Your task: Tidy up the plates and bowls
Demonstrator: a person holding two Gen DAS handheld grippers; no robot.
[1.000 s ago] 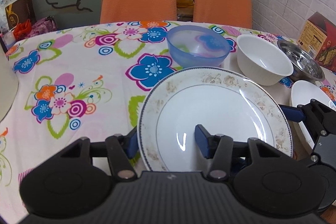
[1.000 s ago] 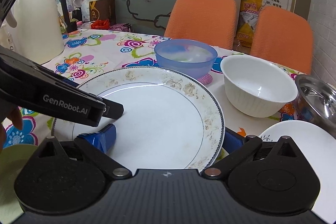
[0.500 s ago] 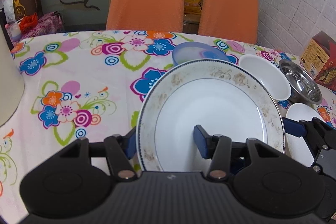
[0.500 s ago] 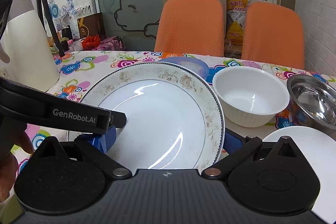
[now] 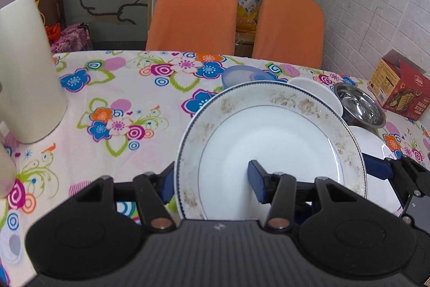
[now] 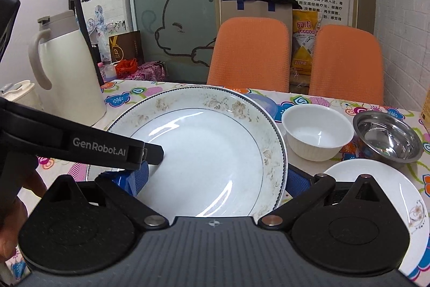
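Both grippers held the big flowered plate tilted above the table: the left gripper clamped its left rim, the right gripper its right edge. The small plate, white bowl, steel bowl and blue bowl sat unstacked, so most sorting seemed left.

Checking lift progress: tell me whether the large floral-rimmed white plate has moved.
Yes. The large floral-rimmed white plate has risen, now covering most of the blue plastic bowl behind.

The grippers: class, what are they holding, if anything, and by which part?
Both hold the large floral-rimmed plate by its rim: the left gripper grips the left edge, the right gripper the right edge.
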